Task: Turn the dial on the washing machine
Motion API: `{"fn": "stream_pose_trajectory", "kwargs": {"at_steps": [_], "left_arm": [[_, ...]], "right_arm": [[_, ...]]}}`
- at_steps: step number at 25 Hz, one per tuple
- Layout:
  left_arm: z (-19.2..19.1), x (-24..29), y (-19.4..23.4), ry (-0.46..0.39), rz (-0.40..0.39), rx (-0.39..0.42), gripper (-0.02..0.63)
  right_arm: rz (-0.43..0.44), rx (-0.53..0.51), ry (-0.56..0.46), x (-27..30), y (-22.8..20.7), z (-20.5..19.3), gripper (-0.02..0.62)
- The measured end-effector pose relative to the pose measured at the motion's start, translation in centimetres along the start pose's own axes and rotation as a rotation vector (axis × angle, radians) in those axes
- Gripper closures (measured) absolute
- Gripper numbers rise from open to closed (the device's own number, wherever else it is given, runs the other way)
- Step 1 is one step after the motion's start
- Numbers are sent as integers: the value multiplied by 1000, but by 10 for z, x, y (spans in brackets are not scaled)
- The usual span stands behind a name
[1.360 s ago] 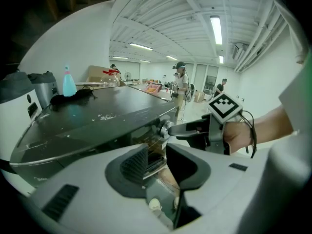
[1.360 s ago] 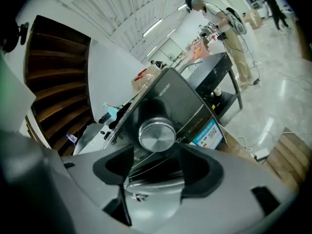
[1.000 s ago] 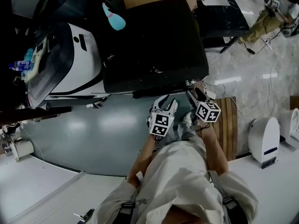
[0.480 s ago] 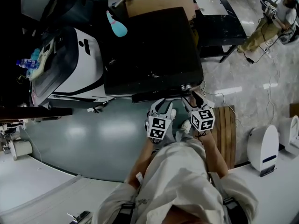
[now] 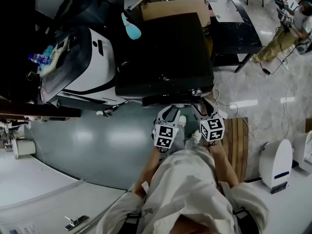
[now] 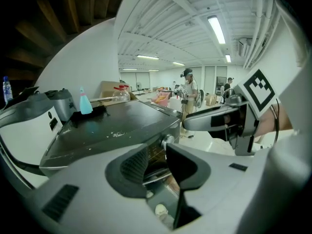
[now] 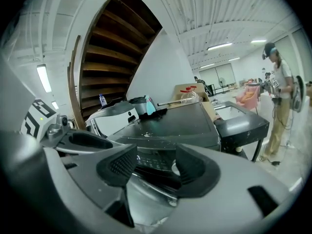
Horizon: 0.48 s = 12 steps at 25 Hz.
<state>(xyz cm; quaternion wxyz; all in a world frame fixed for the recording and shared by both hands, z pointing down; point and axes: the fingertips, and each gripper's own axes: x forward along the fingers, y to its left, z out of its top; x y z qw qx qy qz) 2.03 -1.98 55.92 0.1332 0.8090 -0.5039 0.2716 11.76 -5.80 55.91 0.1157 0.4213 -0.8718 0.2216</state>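
Note:
The black washing machine (image 5: 163,57) stands just ahead of me, and its silver dial (image 5: 197,92) sits at the right end of the front panel. My right gripper (image 5: 201,104) hovers just below the dial, open and apart from it. In the right gripper view the dial (image 7: 175,168) peeks out beside the right pad, with the control panel (image 7: 148,160) between the open jaws (image 7: 152,168). My left gripper (image 5: 170,112) is open and empty, left of the right one. In the left gripper view the dial (image 6: 168,140) shows above the open jaws (image 6: 156,160).
A white machine (image 5: 83,62) stands left of the black one. A teal bottle (image 5: 131,28) and a cardboard box (image 5: 175,6) lie at the back. To the right are a black table (image 5: 234,18), a wooden slat mat (image 5: 239,130) and a white appliance (image 5: 275,162). A person (image 7: 278,91) stands further off.
The head view has drifted, so the machine sits slightly lower and further right. Both grippers stay open in front of the front panel, the right one still close under the dial.

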Motion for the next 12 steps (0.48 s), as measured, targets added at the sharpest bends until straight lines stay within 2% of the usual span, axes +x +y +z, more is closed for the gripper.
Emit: {"fn": "stream_pose_trajectory", "kwargs": {"at_steps": [12], "left_arm": [[8, -1, 23, -25, 19, -15, 480]], "right_arm": [[-11, -15, -5, 15, 11, 12, 356]]}}
